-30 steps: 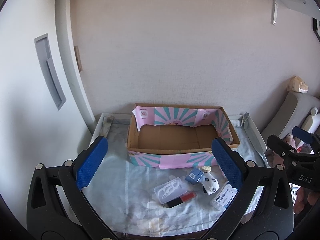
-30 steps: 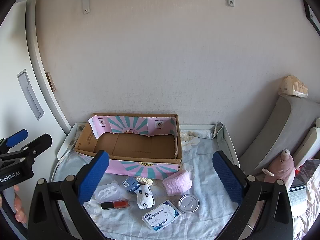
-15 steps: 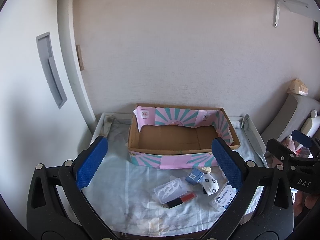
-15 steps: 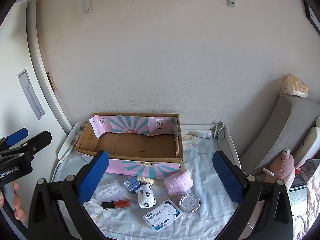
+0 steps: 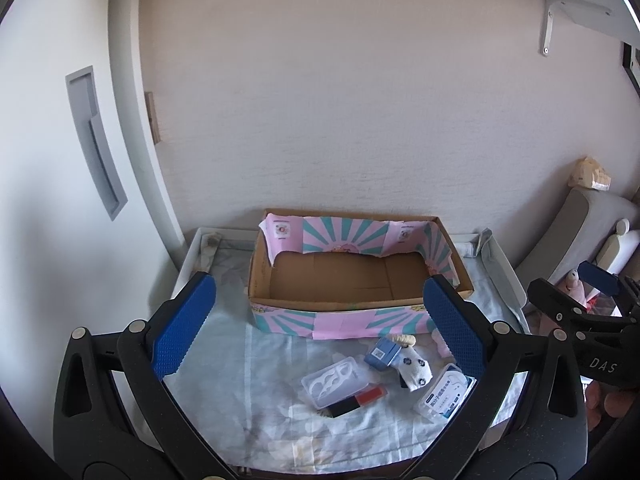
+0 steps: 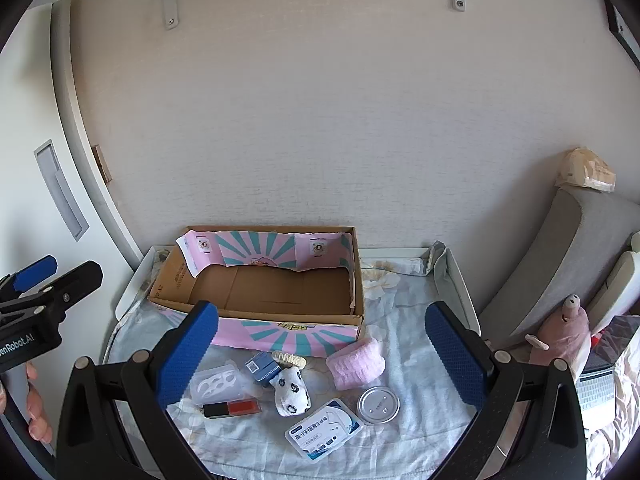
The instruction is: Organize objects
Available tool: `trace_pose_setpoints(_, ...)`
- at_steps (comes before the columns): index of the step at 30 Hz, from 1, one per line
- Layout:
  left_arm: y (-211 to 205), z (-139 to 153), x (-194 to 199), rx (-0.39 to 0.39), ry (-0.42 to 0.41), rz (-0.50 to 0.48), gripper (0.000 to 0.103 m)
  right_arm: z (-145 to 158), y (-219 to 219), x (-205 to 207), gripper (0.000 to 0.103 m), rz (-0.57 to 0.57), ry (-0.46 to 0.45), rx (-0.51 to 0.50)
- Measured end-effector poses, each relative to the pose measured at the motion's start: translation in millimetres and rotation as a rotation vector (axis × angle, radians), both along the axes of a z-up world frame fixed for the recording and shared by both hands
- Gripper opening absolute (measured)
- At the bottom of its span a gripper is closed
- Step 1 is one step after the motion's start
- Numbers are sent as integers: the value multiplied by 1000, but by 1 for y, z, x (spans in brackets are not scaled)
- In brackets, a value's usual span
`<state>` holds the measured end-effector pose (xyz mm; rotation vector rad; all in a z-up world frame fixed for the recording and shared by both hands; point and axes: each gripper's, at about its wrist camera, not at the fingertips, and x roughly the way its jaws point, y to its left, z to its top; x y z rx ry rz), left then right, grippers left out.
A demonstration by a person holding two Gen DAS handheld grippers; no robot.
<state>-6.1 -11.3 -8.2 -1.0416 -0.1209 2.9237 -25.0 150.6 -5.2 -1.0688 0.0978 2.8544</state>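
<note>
Pale textured wall behind everything, and a small table (image 6: 456,280) with a raised white rim, covered in a light blue floral cloth (image 6: 404,320). At the back of it sat an open cardboard box (image 6: 276,292), long side running left-right along the wall, inside empty, with pink-and-teal sunburst paper on its walls.

All the loose stuff was lying on the cloth in front of the box. From the right wrist view: a clear plastic case (image 6: 218,383) with white picks inside, flat, and touching its front edge a slim black-and-red stick (image 6: 232,408) lying left-right. Just right of those, a little blue box (image 6: 262,367) tipped at an angle, with a cream ruffled scrunchie (image 6: 289,358) against it and a white sock (image 6: 292,392) with dark flower dots, bunched up, its long axis running front to back. Further right, a fuzzy pink band (image 6: 355,364) rolled into a stubby cylinder, near the box's front right corner. In front of that, a round silvery lid (image 6: 378,404) lying flat, and beside it a white-and-blue packet (image 6: 324,434) turned diagonally.

Both grippers were spread wide with nothing between the blue dimpled pads, held above the near edge of the table: left gripper (image 5: 320,336) and right gripper (image 6: 324,354). Neither touched anything.

Off to the right were a grey cushion (image 6: 560,256) and a pink plush (image 6: 564,332).
</note>
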Motion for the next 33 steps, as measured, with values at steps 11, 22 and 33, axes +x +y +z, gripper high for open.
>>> trace_pose_setpoints(11, -2, -1, 2, 5, -2, 4, 103, 0, 0, -1, 103, -1, -1, -1)
trace_pose_setpoints(22, -6, -1, 1, 12, -10, 3, 103, 1, 1, -2, 103, -7, -4, -2)
trace_pose_setpoints(33, -8, 4, -4, 7, -6, -10, 103, 4, -9, 4, 103, -19, 9, 11)
